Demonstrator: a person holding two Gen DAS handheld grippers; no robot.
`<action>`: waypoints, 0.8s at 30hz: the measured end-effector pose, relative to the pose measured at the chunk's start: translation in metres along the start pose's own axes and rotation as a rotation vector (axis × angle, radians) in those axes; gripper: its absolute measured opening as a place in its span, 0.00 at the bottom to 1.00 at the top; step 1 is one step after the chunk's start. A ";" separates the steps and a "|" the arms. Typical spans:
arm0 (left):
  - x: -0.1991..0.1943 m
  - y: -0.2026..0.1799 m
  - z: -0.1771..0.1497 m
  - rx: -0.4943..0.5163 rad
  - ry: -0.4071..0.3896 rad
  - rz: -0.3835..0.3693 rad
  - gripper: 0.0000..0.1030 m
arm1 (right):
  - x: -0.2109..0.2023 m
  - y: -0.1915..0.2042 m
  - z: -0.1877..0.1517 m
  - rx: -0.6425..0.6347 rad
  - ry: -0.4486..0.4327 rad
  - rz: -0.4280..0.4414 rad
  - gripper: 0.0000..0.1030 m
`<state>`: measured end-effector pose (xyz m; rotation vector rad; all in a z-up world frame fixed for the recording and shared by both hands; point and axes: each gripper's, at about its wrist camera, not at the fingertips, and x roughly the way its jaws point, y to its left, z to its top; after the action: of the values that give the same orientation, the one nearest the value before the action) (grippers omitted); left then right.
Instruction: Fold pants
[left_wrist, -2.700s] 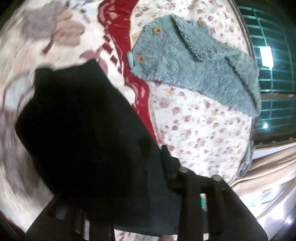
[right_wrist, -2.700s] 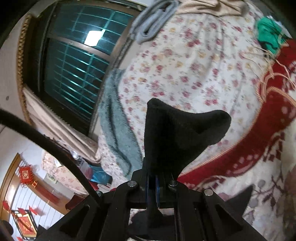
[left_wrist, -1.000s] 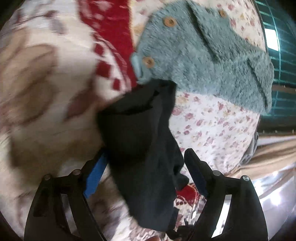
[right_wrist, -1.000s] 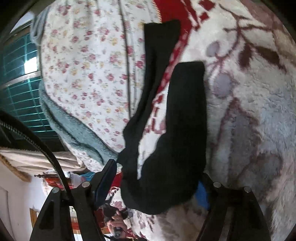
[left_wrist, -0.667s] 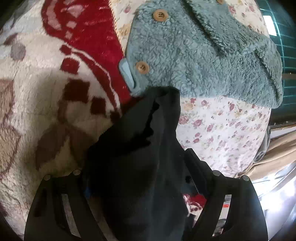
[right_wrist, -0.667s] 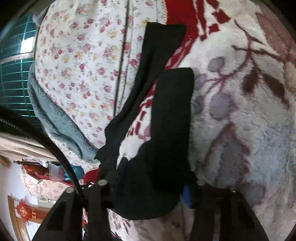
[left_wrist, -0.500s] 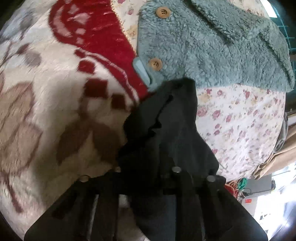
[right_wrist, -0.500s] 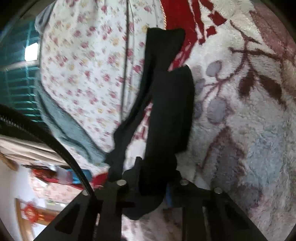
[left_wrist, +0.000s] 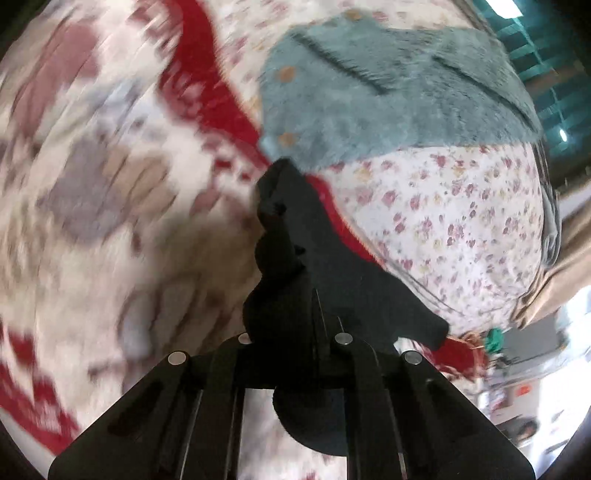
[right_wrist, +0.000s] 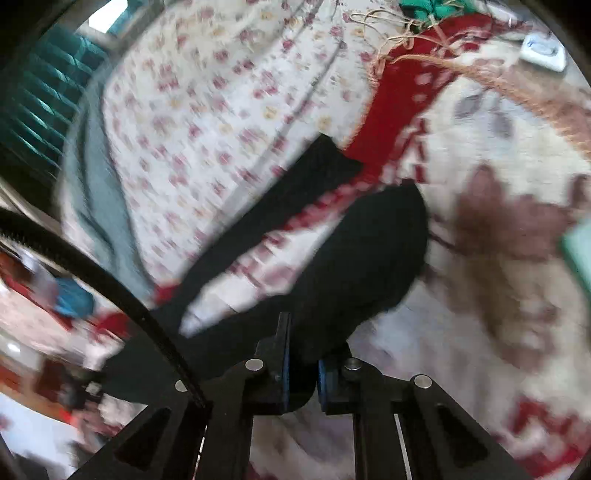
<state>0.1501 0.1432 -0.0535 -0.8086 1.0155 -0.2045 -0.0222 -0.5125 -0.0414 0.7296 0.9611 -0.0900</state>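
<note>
The black pants (left_wrist: 295, 236) hang bunched from my left gripper (left_wrist: 306, 317), which is shut on their fabric above the cream and red blanket (left_wrist: 110, 192). In the right wrist view the pants (right_wrist: 362, 251) spread in two black legs over the blanket (right_wrist: 498, 258) and the floral sheet (right_wrist: 221, 110). My right gripper (right_wrist: 303, 354) is shut on a bunch of the same black cloth. Both views are motion-blurred.
A teal fleece garment (left_wrist: 388, 99) with wooden buttons lies on the floral sheet (left_wrist: 461, 221) just beyond the pants. A green window grille (right_wrist: 40, 107) stands past the bed's far edge. A fringe edge (right_wrist: 406, 40) and small objects lie at the blanket's corner.
Both grippers went from open around the cloth to shut on it. They have since lifted and swung, pulling the pants up off the blanket.
</note>
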 end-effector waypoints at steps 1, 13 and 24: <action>-0.003 0.010 -0.004 -0.045 0.019 -0.010 0.09 | 0.003 -0.003 -0.006 0.007 0.037 -0.012 0.10; -0.066 0.059 -0.025 -0.090 -0.199 0.093 0.09 | 0.054 -0.037 -0.041 0.159 0.298 0.073 0.26; -0.053 0.133 -0.038 -0.448 -0.045 0.026 0.25 | 0.014 -0.050 -0.025 0.188 0.203 -0.092 0.43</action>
<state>0.0633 0.2438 -0.1194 -1.1987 1.0430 0.0688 -0.0507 -0.5324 -0.0872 0.8795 1.1917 -0.1915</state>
